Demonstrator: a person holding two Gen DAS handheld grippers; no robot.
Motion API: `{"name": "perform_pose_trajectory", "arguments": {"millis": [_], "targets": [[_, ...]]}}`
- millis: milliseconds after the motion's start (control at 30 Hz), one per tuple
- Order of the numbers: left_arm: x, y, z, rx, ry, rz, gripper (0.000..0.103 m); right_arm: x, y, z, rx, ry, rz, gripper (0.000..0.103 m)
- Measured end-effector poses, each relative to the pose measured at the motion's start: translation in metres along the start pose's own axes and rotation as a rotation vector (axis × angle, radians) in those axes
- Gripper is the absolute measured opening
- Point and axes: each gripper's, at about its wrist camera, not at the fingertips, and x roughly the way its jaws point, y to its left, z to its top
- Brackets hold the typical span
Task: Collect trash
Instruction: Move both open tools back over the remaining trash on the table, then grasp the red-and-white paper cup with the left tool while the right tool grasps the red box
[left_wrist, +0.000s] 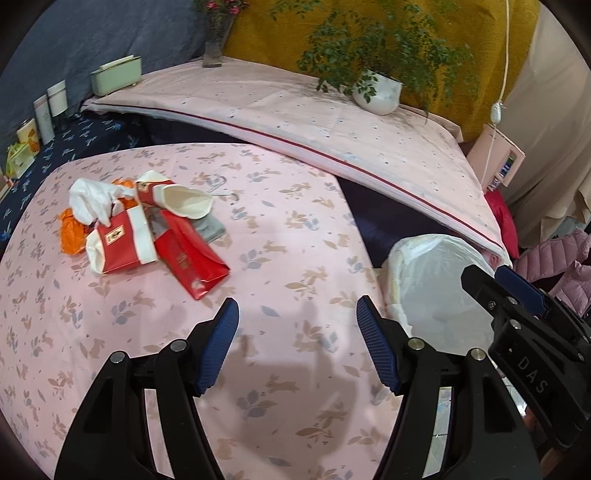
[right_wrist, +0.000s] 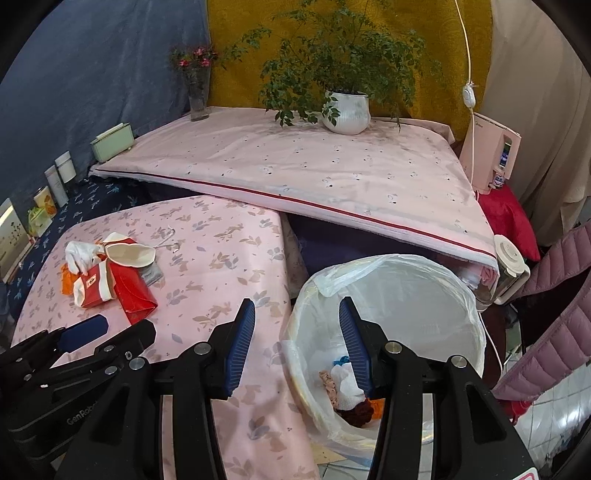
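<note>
Left gripper (left_wrist: 297, 319) fingers (left_wrist: 221, 343) stood apart, nothing between, above pink rabbit-print cloth (left_wrist: 288, 240). Right gripper (right_wrist: 297, 330) fingers (right_wrist: 242, 343) likewise parted and empty, straddling rim of bin with white liner (right_wrist: 406, 284), just beside cloth edge. Bin floor held crumpled white tissue (right_wrist: 345, 384) and dark scraps. Farther left on cloth lay trash pile: red-and-white cartons (left_wrist: 122, 243), red box (left_wrist: 195, 258), white glove (left_wrist: 90, 201), orange wrapper (left_wrist: 70, 236), touching and overlapping. Beyond, raised pink pad carried potted plant (left_wrist: 376, 92) and flower vase (left_wrist: 216, 40).
</note>
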Motion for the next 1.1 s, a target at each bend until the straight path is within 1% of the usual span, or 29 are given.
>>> {"name": "perform_pose_trajectory", "arguments": {"millis": [533,733,900,1000,1100], "targets": [[-0.005,0.085,-0.006,-0.108,0.002,0.110,0.063,0.013,0.071,-0.006,-0.072,0.044,0.080,0.047],[-0.003,0.128,-0.006,-0.184,0.013,0.145,0.063,0.025,0.100,-0.006,-0.100,0.069,0.116,0.047],[0.001,0.159,-0.001,-0.250,0.022,0.159,0.063,0.038,0.126,-0.007,-0.127,0.091,0.147,0.047],[0.005,0.177,0.004,-0.294,0.026,0.150,0.063,0.048,0.142,-0.007,-0.141,0.106,0.166,0.047],[0.013,0.190,0.011,-0.315,0.031,0.153,0.063,0.061,0.158,-0.006,-0.158,0.120,0.179,0.047]]}}
